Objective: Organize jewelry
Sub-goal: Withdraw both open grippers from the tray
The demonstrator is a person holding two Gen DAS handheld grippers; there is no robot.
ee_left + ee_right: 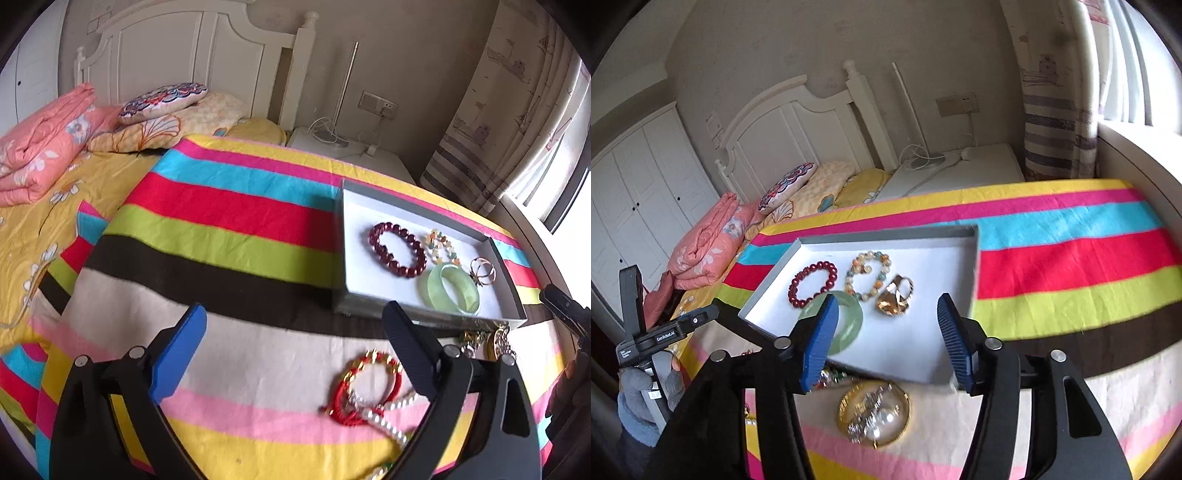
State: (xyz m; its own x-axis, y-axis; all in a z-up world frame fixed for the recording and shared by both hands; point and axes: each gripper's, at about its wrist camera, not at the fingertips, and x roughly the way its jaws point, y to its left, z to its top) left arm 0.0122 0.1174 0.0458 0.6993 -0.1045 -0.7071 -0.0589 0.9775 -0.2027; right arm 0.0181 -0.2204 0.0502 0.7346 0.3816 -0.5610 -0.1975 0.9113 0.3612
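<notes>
A shallow grey tray (351,206) (886,232) with a white floor lies on the striped cloth. In it are a dark red bead bracelet (397,249) (812,283), a pale multicolour bead bracelet (441,245) (868,275), a green jade bangle (452,289) (849,321) and gold rings (482,271) (895,297). Outside the tray lie a red-and-gold cord bracelet (364,387), a white pearl string (391,417) and a gold bangle with silver pieces (874,413). My left gripper (295,321) is open and empty, left of the red bracelet. My right gripper (888,328) is open and empty above the tray's near edge.
The striped cloth (229,206) covers the work surface beside a bed with a folded pink quilt (44,144) and pillows (162,99). A white nightstand (960,170) with a lamp and cables stands behind. Curtains and a window are at the right.
</notes>
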